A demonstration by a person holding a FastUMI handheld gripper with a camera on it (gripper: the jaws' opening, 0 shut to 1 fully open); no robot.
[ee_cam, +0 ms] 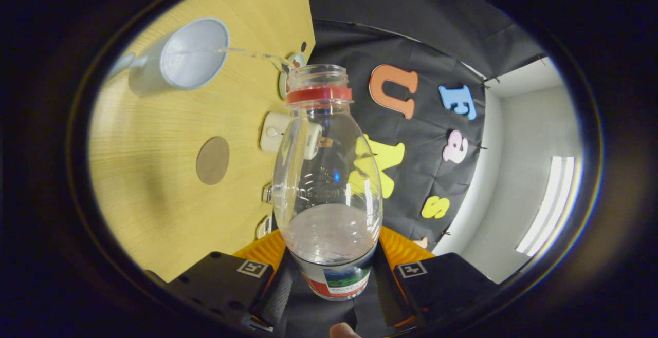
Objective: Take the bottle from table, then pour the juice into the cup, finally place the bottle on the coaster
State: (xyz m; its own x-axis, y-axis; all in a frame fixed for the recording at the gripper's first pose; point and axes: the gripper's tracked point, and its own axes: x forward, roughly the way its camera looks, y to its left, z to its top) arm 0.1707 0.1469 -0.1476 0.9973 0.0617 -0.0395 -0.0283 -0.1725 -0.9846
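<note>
Two fingers clamp the lower body of the bottle, one pressing on each side, and you hold it tipped far over so its open neck points toward the cup. A thin stream runs from the mouth across the gap and lands inside the cup's rim. Some liquid sits pooled in the bottle's lower part, close to the fingers.

The stream is narrow and travels a fair way, so a small wobble of your wrist could drop it onto the wooden surface short of the cup. Tilt further in a hurry and the pooled liquid may surge out in a gulp and overshoot or splash off the cup's wall. The bottle is smooth and clear, and you grip it low; a slackened squeeze could let it turn or slide between the fingers.

Beyond the bottle, well apart from the cup, the round brown coaster lies flat and bare, waiting for the last step. A small white box rests near the surface's far edge, just beyond the coaster; swing wide when you bring the bottle upright and you may clip it.
</note>
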